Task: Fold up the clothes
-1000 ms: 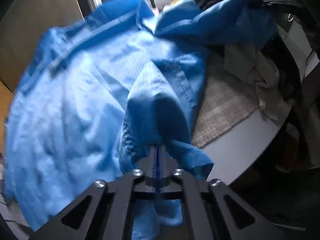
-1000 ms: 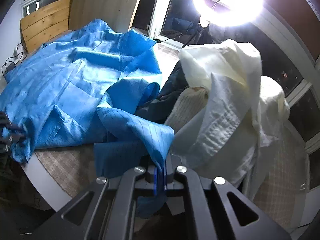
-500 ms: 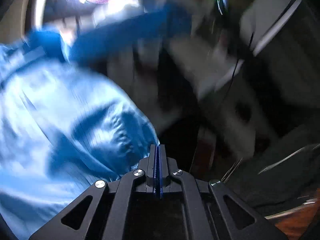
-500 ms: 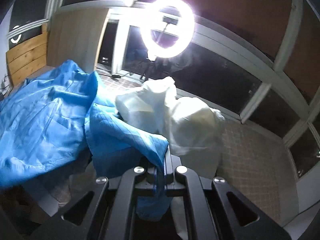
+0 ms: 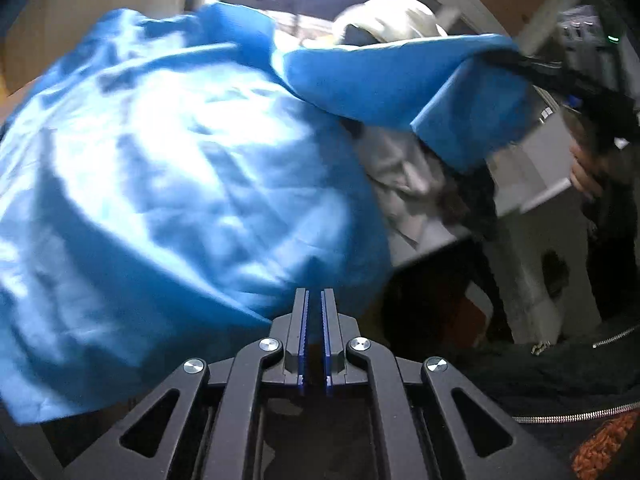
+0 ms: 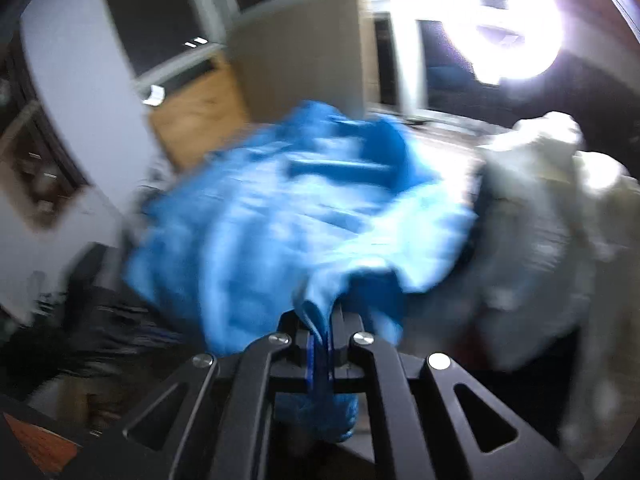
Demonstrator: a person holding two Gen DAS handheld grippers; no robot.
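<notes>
Ring-lit window behind, right tongs (image 6: 319,344) clamping blue garment (image 6: 280,224), left tongs (image 5: 314,312) opening, empty

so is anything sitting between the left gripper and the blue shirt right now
Nothing visible. The left gripper has its jaws opening with a bare gap between them, and the blue shirt lies directly ahead past the fingertips. The right gripper is clamped on another part of it.

Both views are smeared by motion blur, the right wrist view most heavily. Strong glare is thrown by a ring light (image 6: 516,28) at upper right there. The blue garment (image 5: 180,184) is overexposed in patches. Edges are bent and darkened by fisheye distortion.
</notes>
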